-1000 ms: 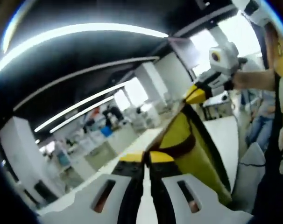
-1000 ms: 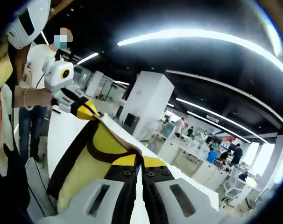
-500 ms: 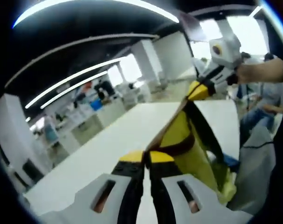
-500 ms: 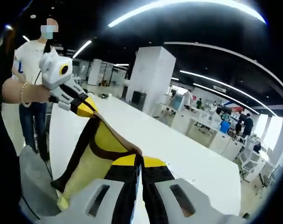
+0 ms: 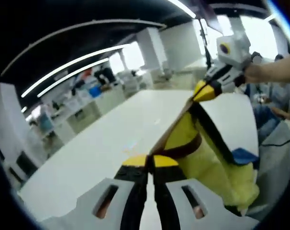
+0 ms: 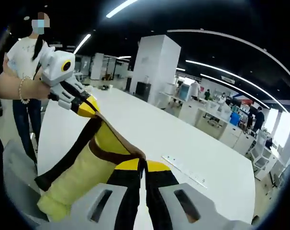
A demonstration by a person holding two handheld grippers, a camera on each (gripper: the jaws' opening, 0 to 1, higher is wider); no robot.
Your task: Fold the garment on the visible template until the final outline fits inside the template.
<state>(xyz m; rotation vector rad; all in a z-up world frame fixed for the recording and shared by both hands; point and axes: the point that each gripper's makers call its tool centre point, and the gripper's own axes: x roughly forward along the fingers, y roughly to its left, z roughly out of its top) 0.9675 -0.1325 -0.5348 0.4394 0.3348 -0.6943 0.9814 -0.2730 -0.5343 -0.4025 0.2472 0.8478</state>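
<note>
Above the near edge of a long white table (image 6: pixel 150 132), the left gripper (image 5: pixel 150 161) and right gripper (image 6: pixel 142 165) each pinch the yellow garment (image 5: pixel 202 158) stretched between them, in a bright open office with ceiling light strips (image 6: pixel 240 45).

The white table (image 6: pixel 150 134) lies bare ahead of both grippers, so passage is free there (a thin strip (image 6: pixel 185 171) lies to one side). The hanging garment (image 5: pixel 202 148) spans the gap between them.
</note>
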